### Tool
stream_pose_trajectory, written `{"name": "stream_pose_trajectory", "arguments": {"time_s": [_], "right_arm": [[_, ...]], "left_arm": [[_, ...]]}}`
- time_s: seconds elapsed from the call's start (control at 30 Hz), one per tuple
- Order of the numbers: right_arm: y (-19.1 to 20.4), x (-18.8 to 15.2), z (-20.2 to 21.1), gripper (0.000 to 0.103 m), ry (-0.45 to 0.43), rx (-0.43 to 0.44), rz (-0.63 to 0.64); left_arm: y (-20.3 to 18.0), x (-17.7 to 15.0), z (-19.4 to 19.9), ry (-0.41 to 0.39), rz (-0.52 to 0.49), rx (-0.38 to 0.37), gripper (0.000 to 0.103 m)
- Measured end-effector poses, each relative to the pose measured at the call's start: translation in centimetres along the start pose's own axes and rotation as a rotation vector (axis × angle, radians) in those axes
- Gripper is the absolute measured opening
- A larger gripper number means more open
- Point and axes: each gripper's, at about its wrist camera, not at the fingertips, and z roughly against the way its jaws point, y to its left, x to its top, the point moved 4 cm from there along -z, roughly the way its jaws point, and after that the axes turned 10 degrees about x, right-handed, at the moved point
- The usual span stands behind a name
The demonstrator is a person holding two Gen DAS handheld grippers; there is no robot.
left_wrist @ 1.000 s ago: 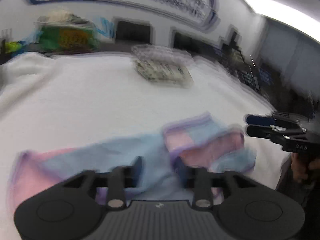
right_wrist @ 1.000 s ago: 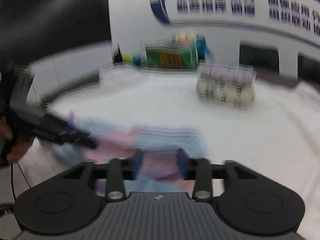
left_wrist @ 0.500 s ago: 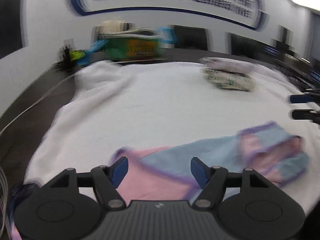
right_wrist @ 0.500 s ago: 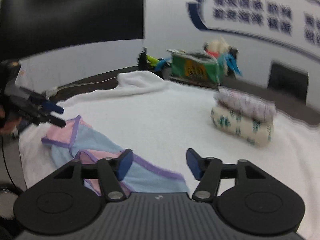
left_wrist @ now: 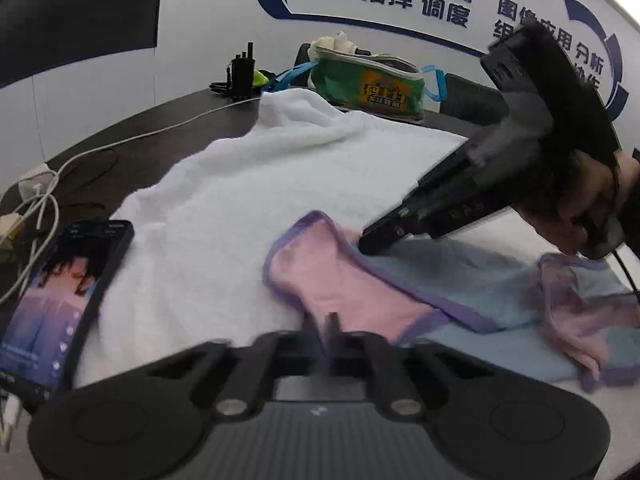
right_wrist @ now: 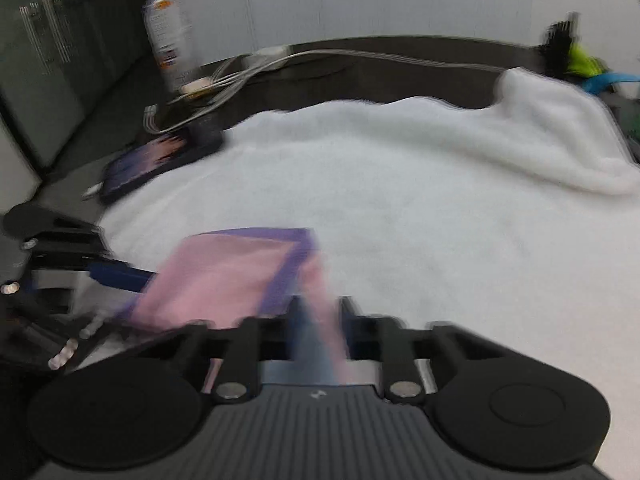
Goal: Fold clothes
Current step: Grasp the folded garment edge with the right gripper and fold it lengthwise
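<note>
A pink and light-blue garment (left_wrist: 344, 276) with purple trim lies on the white towel (left_wrist: 248, 184). My left gripper (left_wrist: 320, 322) is shut on the garment's near pink edge. My right gripper (left_wrist: 366, 246) comes in from the right, its tips pinching the garment's far edge. In the right wrist view my right gripper (right_wrist: 318, 312) is shut on pink and blue cloth, with the pink panel (right_wrist: 224, 276) spread to its left and the left gripper (right_wrist: 116, 276) at that panel's left edge. The rest of the garment lies bunched at the right (left_wrist: 580, 312).
A phone (left_wrist: 60, 300) lies at the towel's left edge beside white cables (left_wrist: 40, 200). A green bag (left_wrist: 368, 84) and a black radio (left_wrist: 242, 72) stand at the back. A bottle (right_wrist: 168, 36) stands on the dark table (left_wrist: 132, 148).
Both grippers were open above the garment half a second ago. Both have come down at its left end and closed on its pink edge, one on each side.
</note>
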Motion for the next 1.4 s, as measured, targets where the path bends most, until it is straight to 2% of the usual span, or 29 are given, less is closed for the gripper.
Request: {"name": "stream_pose_trajectory", "arguments": {"time_s": [0.03,0.13,0.23,0.37,0.43,0.5,0.53,0.6,0.67,0.7,0.73,0.8,0.87,0.93,1.0,1.07,1.1,1.13,1.17,1.2,1.3,1.4], "right_arm": [[0.3,0.0,-0.1,0.002,-0.003,-0.032,0.024],[-0.7,0.9,2.1,0.001,-0.112,-0.173,-0.032],[-4.9,1.0,5.7,0.001,-0.207,-0.36,-0.167],[-12.0,-0.8,9.1,0.001,-0.267,-0.532,-0.366],[-14.7,-2.0,10.3,0.001,-0.278,-0.622,-0.445],[-17.2,-3.4,10.4,0.002,-0.239,-0.72,-0.5],[-18.4,-4.1,10.2,0.003,-0.208,-0.756,-0.528],[-18.6,-5.7,10.8,0.005,-0.211,-0.749,-0.548],[-15.7,-7.3,13.5,0.012,-0.274,-0.704,-0.508],[-13.3,-8.6,15.1,0.032,-0.318,-0.659,-0.47],[-10.7,-10.1,16.8,0.058,-0.364,-0.611,-0.431],[-5.4,-13.7,18.3,0.071,-0.401,-0.492,-0.385],[-1.3,-17.6,18.4,0.07,-0.4,-0.381,-0.418],[2.0,-20.6,17.9,0.07,-0.419,-0.3,-0.42],[4.4,-22.8,17.5,0.07,-0.442,-0.325,-0.405],[5.2,-24.0,16.0,0.062,-0.432,-0.325,-0.42],[5.3,-24.3,15.4,0.039,-0.433,-0.316,-0.431],[4.8,-24.3,14.8,0.01,-0.431,-0.3,-0.455],[4.6,-24.3,14.5,0.008,-0.434,-0.298,-0.492],[4.6,-24.3,14.2,0.007,-0.452,-0.3,-0.514],[7.9,-23.9,14.9,0.006,-0.459,-0.284,-0.465],[12.0,-24.2,15.5,0.006,-0.464,-0.248,-0.474]], "left_arm": [[-0.6,1.6,-1.0,-0.008,-0.022,-0.008,0.002],[-2.3,6.6,-3.9,-0.031,-0.087,-0.034,0.002],[-4.0,11.5,-6.8,-0.055,-0.153,-0.059,0.002],[-6.3,18.0,-10.6,-0.086,-0.24,-0.092,0.003],[-8.3,20.6,-14.1,-0.062,-0.236,-0.072,0.009],[-10.2,21.7,-17.6,-0.009,-0.238,-0.063,0.027],[-10.6,21.8,-18.6,0.012,-0.224,-0.043,0.029],[-10.7,20.9,-18.4,0.039,-0.188,-0.067,0.029],[-9.8,18.8,-15.3,0.048,-0.141,-0.171,0.035],[-9.3,17.2,-12.9,0.054,-0.126,-0.236,0.047],[-8.7,15.7,-10.5,0.06,-0.112,-0.301,0.053],[-7.7,12.5,-6.3,0.038,-0.077,-0.416,0.076],[-8.1,8.1,-2.2,0.011,-0.066,-0.494,0.083],[-9.8,4.9,0.0,0.0,-0.114,-0.559,0.083],[-11.6,2.0,1.8,-0.01,-0.165,-0.613,0.083],[-13.8,0.1,1.7,-0.012,-0.235,-0.6,0.082],[-14.7,-0.4,1.5,-0.02,-0.275,-0.561,0.076],[-15.4,-0.8,1.2,-0.05,-0.311,-0.529,0.067],[-15.9,-1.1,0.8,-0.061,-0.345,-0.505,0.03],[-15.8,-1.1,0.6,-0.042,-0.36,-0.508,0.007],[-13.6,-0.4,1.6,-0.009,-0.334,-0.596,0.005],[-11.0,-0.6,4.7,-0.013,-0.389,-0.714,0.005]]}}
